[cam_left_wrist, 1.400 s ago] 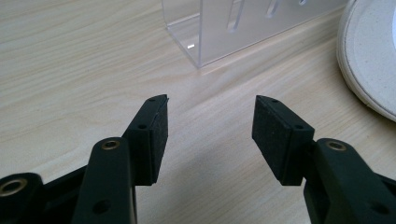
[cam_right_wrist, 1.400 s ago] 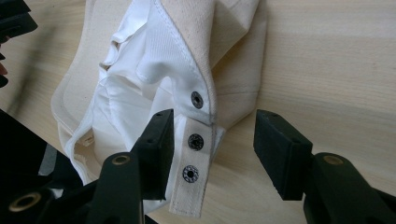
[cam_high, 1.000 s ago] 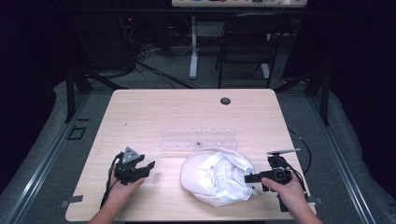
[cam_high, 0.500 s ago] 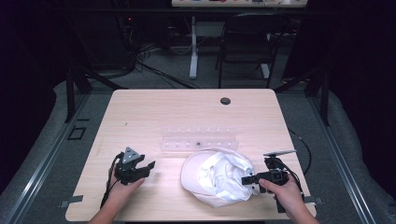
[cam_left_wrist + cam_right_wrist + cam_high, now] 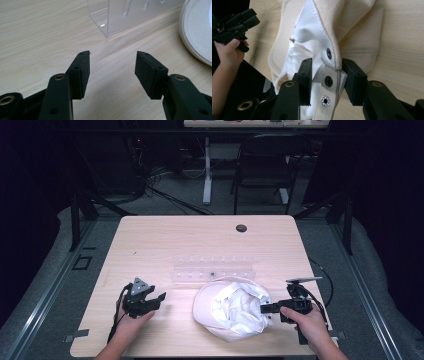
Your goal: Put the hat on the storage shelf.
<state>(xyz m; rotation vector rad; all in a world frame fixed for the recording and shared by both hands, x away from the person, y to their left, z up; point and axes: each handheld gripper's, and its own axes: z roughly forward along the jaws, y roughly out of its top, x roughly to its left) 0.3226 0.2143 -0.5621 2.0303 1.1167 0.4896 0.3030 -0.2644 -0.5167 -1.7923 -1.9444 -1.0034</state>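
Two hand-held grippers sat at the near edge of my pale wooden counter (image 5: 150, 240). My left hand-held gripper (image 5: 145, 299) rested low over bare wood at the left, its jaws spread wide apart and gripping nothing; in the left gripper view (image 5: 111, 71) only woodgrain lay between the pads. My right hand-held gripper (image 5: 272, 308) was at the right, and in the right gripper view (image 5: 327, 80) its jaws stood on either side of the cream fabric strap with metal snap studs (image 5: 329, 86) at the back of the cap. I could not tell whether they were pinching it or merely bracketing it.

The cream-white cloth cap (image 5: 232, 307) lay upside down between the two grippers, near the front edge, its white lining bunched upward. Its rim (image 5: 197, 30) showed at the right of the left gripper view.

Just beyond the cap, touching or nearly so, lay a clear acrylic slotted rack (image 5: 212, 270), long and low, running across the counter. Farther back, near the far edge, was a small dark round grommet (image 5: 241, 228). Beyond the counter stood a black metal chair (image 5: 262, 170) on grey floor.
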